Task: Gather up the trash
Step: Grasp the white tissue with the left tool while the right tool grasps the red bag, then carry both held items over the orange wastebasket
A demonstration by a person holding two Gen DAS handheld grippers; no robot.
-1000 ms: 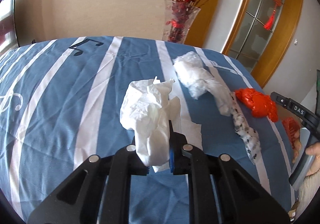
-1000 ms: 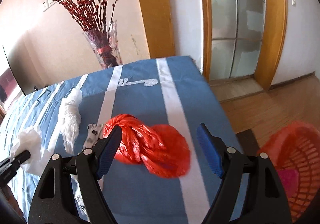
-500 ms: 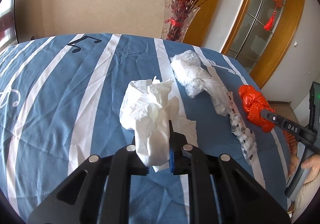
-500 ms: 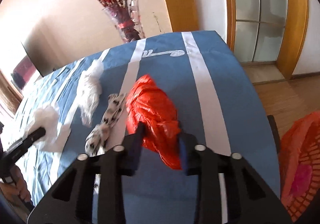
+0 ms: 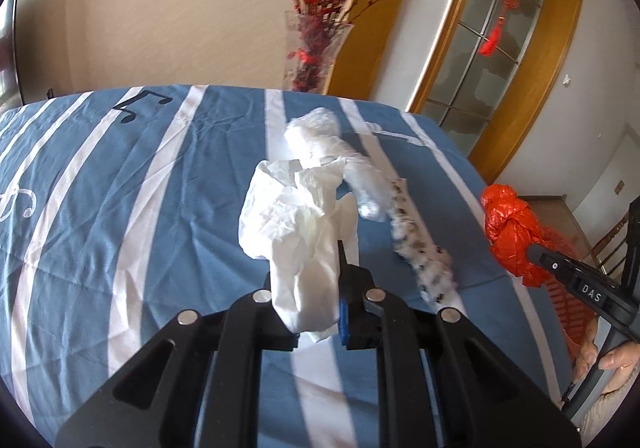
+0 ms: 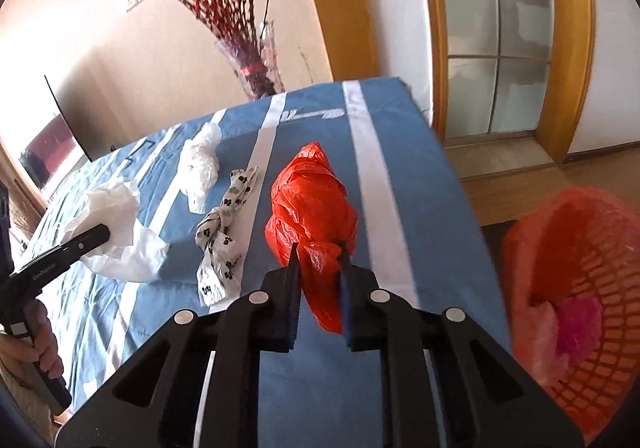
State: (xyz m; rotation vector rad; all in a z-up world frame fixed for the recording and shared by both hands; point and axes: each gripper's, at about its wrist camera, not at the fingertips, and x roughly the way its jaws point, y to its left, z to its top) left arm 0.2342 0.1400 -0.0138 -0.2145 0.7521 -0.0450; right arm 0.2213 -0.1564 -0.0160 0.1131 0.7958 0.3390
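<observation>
My left gripper point(image 5: 316, 260) is shut on a crumpled white tissue point(image 5: 296, 216) and holds it just above the blue striped table. The tissue also shows in the right wrist view point(image 6: 116, 216). My right gripper point(image 6: 318, 252) is shut on a knotted red plastic bag point(image 6: 312, 204), lifted off the table; the bag also shows in the left wrist view point(image 5: 512, 232). A knotted clear plastic bag point(image 6: 200, 168) and a white paw-print bag point(image 6: 224, 228) lie on the table between the grippers. An orange mesh basket point(image 6: 600, 248) stands on the floor to the right of the table.
A glass vase with red branches point(image 6: 256, 64) stands behind the table's far edge. The blue striped tablecloth point(image 5: 100, 188) covers the table. A wood-framed glass door point(image 6: 496, 48) is behind on the right. A pink item point(image 6: 576, 324) lies in the basket.
My right gripper closed on the red bag and lifted it toward the table's right edge. My left gripper has raised the tissue a little.
</observation>
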